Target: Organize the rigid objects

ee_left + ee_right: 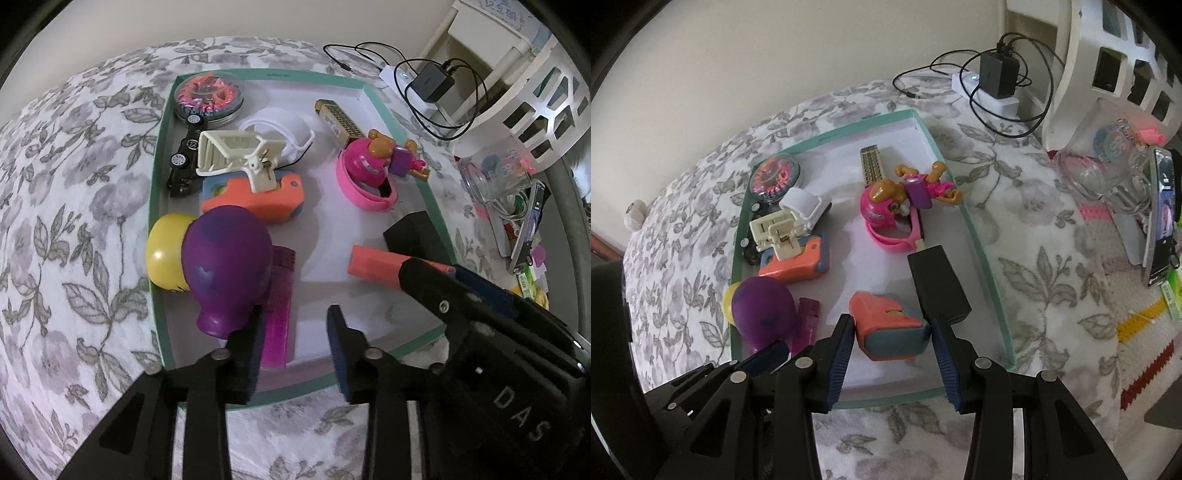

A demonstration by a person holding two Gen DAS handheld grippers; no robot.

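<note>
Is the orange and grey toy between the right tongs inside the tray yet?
Inside. The orange and grey toy sits over the tray's white floor, within its green rim.

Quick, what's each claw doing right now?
Left gripper: open, holding nothing.
Right gripper: shut on the orange toy.

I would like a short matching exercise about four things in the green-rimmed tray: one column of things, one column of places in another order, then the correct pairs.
Things:
1. round tin
2. purple toy
3. orange and grey toy
4. harmonica

Places:
A. between the right gripper pads
B. far left corner
C. against the yellow ball
D. far side, beside the pink bear toy

Pairs: 1-B, 2-C, 3-A, 4-D
</note>
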